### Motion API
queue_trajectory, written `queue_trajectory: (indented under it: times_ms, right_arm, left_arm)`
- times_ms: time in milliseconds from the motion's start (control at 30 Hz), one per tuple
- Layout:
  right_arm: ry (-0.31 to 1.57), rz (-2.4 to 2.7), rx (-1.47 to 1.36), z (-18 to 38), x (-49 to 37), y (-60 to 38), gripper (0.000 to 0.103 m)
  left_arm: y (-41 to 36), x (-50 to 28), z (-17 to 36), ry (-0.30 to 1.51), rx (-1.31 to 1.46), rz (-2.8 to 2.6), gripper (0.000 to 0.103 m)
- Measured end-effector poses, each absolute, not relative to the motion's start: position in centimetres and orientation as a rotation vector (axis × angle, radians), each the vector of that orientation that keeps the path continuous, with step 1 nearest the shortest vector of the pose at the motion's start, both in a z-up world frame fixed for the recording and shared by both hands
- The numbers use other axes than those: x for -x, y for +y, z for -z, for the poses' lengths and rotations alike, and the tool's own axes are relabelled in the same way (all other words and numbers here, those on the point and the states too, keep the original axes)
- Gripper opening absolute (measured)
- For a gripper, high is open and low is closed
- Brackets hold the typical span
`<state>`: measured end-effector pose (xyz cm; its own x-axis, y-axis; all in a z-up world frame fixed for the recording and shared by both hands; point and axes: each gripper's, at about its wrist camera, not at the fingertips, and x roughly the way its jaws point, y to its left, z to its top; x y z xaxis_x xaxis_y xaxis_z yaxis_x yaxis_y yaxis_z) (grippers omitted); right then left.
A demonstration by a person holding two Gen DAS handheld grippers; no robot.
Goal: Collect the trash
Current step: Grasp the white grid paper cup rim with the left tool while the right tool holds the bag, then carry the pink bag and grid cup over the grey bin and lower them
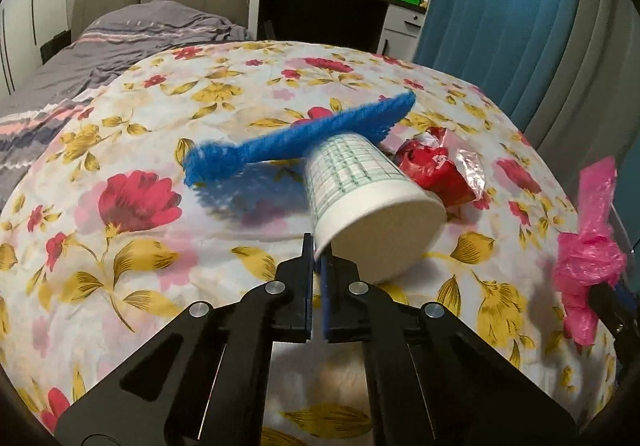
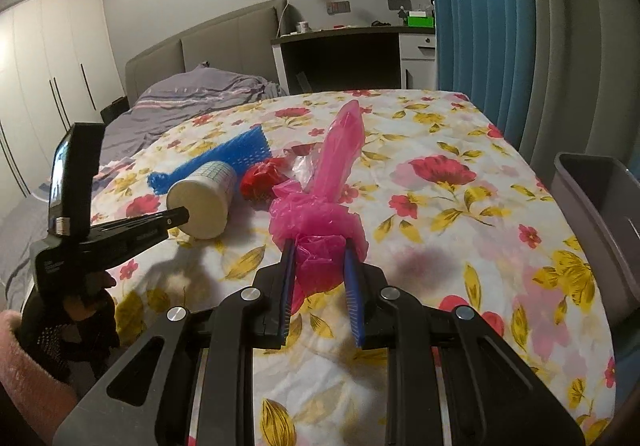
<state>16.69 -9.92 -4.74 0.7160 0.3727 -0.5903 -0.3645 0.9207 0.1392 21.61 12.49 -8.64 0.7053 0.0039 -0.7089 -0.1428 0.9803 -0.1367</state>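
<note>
A white paper cup (image 1: pixel 360 186) with a green grid print lies on its side on the floral tablecloth (image 1: pixel 120 206). My left gripper (image 1: pixel 317 258) is shut on the near edge of its rim. In the right wrist view the left gripper (image 2: pixel 180 216) shows pinching the cup (image 2: pixel 204 198). A blue foam net (image 1: pixel 288 142) lies behind the cup, and a crumpled red wrapper (image 1: pixel 432 166) sits to its right. My right gripper (image 2: pixel 320 246) is shut on a knotted pink plastic bag (image 2: pixel 320 206), held above the table. The pink bag (image 1: pixel 588 262) also shows at the right edge of the left wrist view.
A grey bin (image 2: pixel 592 214) stands off the table's right edge. A blue curtain (image 2: pixel 480 26) hangs behind it. A bed (image 2: pixel 192 94) lies to the left and a desk (image 2: pixel 344 58) at the back. A gloved hand with a pink sleeve (image 2: pixel 32 366) holds the left gripper.
</note>
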Motion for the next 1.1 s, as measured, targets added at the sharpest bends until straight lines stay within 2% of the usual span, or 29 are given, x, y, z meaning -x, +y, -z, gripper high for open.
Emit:
queue_trajectory:
  times_ms: [600, 1100]
  right_arm:
    - [0.581, -0.354, -0.041, 2.9, -14.4, -14.4, 0.024]
    - [0.511, -0.248, -0.083, 1.2, -12.6, -21.9, 0.024]
  left_arm:
    - [7.1, -14.4, 2.8, 0.593, 0.200, 0.058, 0.002]
    - [-2.8, -14.3, 0.3, 0.545, 0.115, 0.228, 0.002]
